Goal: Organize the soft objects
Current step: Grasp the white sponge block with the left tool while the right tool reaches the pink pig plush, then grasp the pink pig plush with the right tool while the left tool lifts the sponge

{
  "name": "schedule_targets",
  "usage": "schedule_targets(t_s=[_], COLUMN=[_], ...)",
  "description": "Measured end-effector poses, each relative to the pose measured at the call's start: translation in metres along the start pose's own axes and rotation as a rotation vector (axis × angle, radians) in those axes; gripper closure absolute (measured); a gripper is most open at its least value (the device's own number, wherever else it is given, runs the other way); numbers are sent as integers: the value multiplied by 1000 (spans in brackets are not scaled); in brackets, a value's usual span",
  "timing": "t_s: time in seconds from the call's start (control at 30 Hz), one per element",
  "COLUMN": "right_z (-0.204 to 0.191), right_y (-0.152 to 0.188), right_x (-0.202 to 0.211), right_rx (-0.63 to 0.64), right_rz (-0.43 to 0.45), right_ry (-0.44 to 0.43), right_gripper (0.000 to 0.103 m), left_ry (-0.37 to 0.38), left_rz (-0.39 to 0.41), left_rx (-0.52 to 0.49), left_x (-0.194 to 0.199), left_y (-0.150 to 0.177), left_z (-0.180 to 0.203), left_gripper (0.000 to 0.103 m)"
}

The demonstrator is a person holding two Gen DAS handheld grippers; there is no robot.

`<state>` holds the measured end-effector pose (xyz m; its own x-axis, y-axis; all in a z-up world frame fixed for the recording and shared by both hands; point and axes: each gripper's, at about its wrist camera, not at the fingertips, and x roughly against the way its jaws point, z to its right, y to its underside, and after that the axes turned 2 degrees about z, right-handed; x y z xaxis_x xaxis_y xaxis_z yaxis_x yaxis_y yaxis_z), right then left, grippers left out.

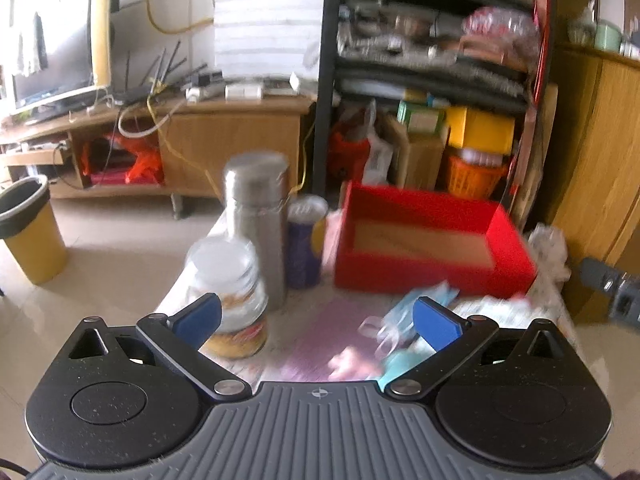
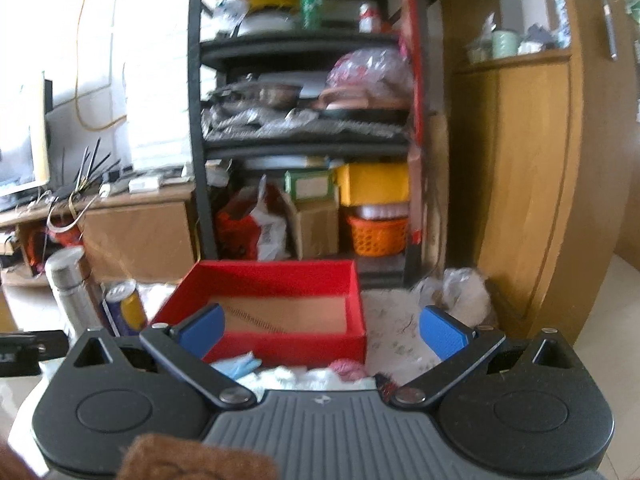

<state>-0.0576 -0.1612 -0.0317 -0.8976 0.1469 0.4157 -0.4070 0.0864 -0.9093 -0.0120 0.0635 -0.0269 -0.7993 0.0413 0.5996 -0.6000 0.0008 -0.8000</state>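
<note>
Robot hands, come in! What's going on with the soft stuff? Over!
Left gripper open, empty. Right gripper open, empty. Soft things heaped before the red box; nothing soft in it. Jar and flask crowd left side.

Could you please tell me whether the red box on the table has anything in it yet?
The red box looks empty: only bare brown floor shows in both views; its near corners are hidden.

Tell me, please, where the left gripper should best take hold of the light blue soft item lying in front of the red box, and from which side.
Probably from above. The light blue soft item lies crumpled on the table just before the red box, partly behind one finger of the open left gripper. Pinch its raised middle fold; blur hides the finer shape. A pink soft piece lies close beside it, so close narrowly.
</note>
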Motion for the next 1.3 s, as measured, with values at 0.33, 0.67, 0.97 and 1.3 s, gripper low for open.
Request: schedule_targets(t_s=[0.33, 0.67, 0.97, 1.3], right_z=[-2, -14, -11, -16], right_y=[18, 20, 20, 24], right_x=[-10, -12, -12, -20], right_rx=[64, 81, 67, 23], right_rz=[-106, -134, -147, -237], right_ry=[-29, -79, -89, -162], right_gripper=[24, 24, 24, 25], left_ry=[36, -36, -39, 17], left_rz=[-247, -450, -452, -400], left_rx=[43, 486, 738, 764], left_x=[-35, -80, -88, -71], left_y=[45, 65, 80, 67], left_z=[-40, -82, -103, -108], left_gripper=[7, 16, 38, 48])
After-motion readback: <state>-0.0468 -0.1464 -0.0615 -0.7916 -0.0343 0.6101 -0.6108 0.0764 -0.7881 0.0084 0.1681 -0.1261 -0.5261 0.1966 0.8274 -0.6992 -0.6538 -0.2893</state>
